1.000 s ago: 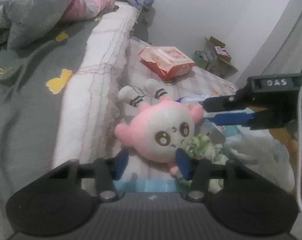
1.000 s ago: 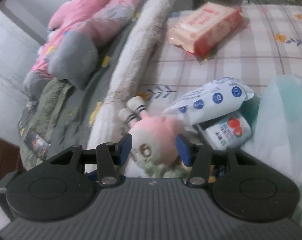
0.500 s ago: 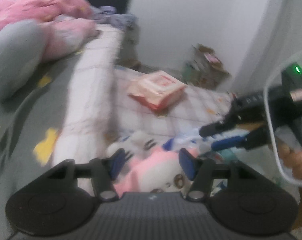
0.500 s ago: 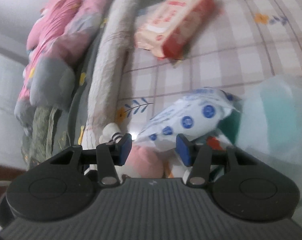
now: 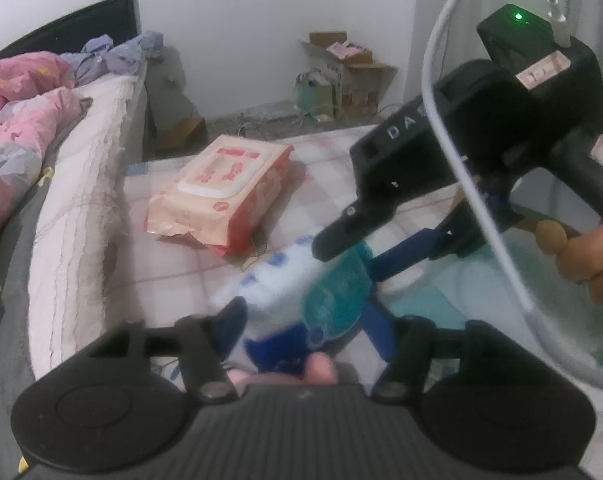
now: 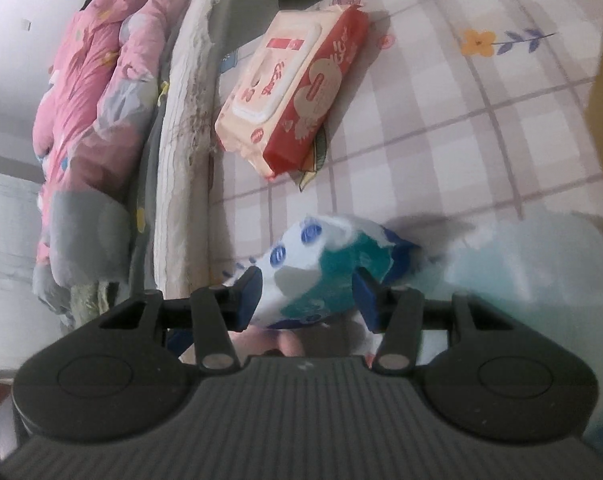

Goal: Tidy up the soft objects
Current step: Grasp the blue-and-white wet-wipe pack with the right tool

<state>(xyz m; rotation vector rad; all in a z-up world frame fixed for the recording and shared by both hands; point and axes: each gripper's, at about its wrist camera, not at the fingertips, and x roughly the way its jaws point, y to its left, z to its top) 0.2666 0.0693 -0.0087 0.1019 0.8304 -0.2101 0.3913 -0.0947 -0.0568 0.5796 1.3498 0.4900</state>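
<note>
In the left wrist view, the left tool (image 5: 305, 322) is opening, its blue pads spread to either side of a white and teal packet with blue dots (image 5: 301, 292) that lies on the checked sheet (image 5: 173, 272); the blur hides whether the pads touch it. A bit of a pink plush toy (image 5: 319, 368) shows at 6 o'clock from the packet. A pack of wet wipes (image 5: 225, 196) lies at 11 o'clock from the packet, apart from it. At 2 o'clock, the right tool (image 5: 349, 256) is held by a hand (image 5: 593, 252), its tips just over the packet. A pink quilt (image 5: 21, 104) is heaped on the bed at 10 o'clock. In the right wrist view, the right tool (image 6: 307, 300) has its pads parted around the same packet (image 6: 321, 276); I cannot tell whether they press it. The wet wipes (image 6: 297, 88) lie at 12 o'clock, the quilt (image 6: 97, 92) at 10 o'clock, and a pale teal plastic bag (image 6: 533, 264) sits just beside the packet at 3 o'clock.
</note>
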